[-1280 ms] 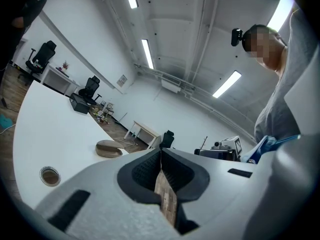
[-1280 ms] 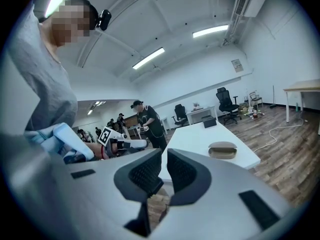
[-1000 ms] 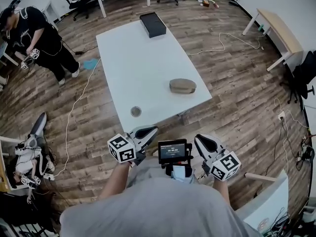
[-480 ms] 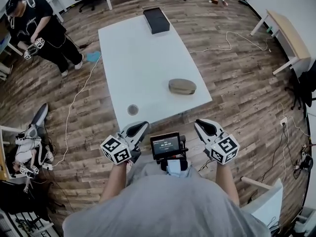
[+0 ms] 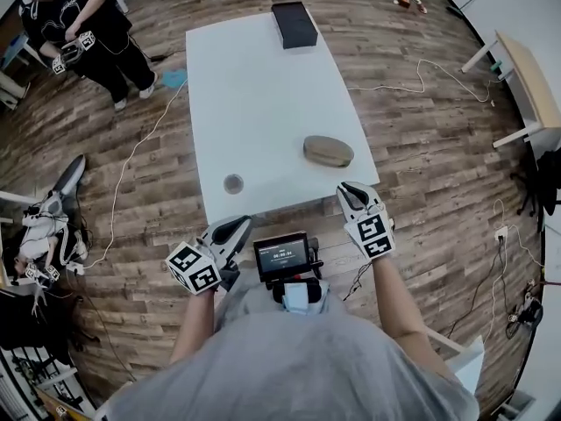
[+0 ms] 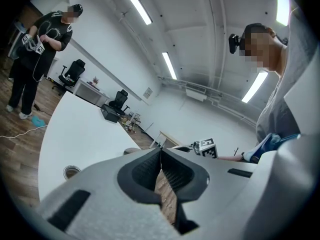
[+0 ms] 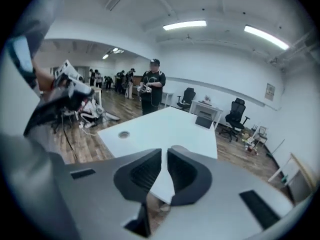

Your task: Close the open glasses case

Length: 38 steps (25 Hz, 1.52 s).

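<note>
The grey-brown oval glasses case (image 5: 328, 151) lies on the white table (image 5: 254, 103), near its front right corner. How its lid stands cannot be made out from here. My right gripper (image 5: 346, 188) hovers at the table's near edge, just short of the case, with its jaws drawn together to a sliver and nothing between them. In the right gripper view (image 7: 164, 153) the case (image 7: 178, 147) peeks just over the jaws. My left gripper (image 5: 241, 224) hangs off the table's near edge, shut and empty (image 6: 160, 151), and the case (image 6: 132, 150) shows just above it.
A small round dish (image 5: 233, 183) sits near the table's front left. A black box (image 5: 294, 23) rests at the far end. A phone on a chest mount (image 5: 281, 258) hangs between my grippers. Another person (image 5: 83, 33) stands far left; cables trail over the wood floor.
My right gripper has moved forward from beside the phone to the table's near edge, close to the case. The left gripper drifted slightly left. The other person stepped farther away.
</note>
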Motion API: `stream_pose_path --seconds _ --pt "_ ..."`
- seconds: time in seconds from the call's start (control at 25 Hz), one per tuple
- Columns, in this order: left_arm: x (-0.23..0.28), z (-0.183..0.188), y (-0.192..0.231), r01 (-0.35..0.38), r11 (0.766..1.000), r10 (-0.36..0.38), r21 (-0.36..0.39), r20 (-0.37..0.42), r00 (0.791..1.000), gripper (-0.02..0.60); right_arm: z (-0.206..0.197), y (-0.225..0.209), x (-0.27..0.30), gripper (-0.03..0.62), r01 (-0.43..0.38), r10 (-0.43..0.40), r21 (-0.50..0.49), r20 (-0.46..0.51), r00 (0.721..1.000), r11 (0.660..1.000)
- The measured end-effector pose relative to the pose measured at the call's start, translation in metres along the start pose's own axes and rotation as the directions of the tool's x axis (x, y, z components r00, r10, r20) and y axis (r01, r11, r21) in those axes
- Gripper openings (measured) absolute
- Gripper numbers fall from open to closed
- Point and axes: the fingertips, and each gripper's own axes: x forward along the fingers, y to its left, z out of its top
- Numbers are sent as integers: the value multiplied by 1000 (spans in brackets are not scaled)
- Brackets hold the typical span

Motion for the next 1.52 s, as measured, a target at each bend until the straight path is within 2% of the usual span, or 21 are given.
stream_pose_path --seconds 0.08,0.2,0.32,0.44,0.8,1.08,1.2,1.4,1.52 --pt "-5 -4 2 -18 1000 17 -8 -4 1000 18 -9 -11 14 34 74 -82 -139 -55 995 988" --pt "-13 -5 5 -49 999 49 -13 -7 999 18 -22 -22 36 34 141 -183 -329 -101 978 934" --pt "-20 -6 5 -83 996 83 -30 -8 997 18 -36 -27 55 34 165 -243 -458 -118 963 874" --pt "-25 -9 6 -96 995 96 -27 -14 995 18 -46 -33 73 34 153 -269 -545 -139 953 824" --pt "-22 -7 10 -129 991 128 -38 -35 991 18 -75 -55 114 35 88 -295 -640 -225 929 764" --pt "-27 -10 12 -150 988 148 -44 -38 988 18 -79 -53 127 49 56 -321 -737 -223 920 674" --pt "-27 -11 15 -158 986 156 -50 -42 987 18 -82 -55 133 74 49 -329 -741 -238 914 670" --pt "-28 -14 18 -156 987 154 -32 -47 987 18 -88 -56 139 75 27 -322 -732 -266 909 681" --pt "-27 -14 19 -167 985 164 -48 -46 985 18 -91 -54 140 75 17 -310 -723 -275 910 691"
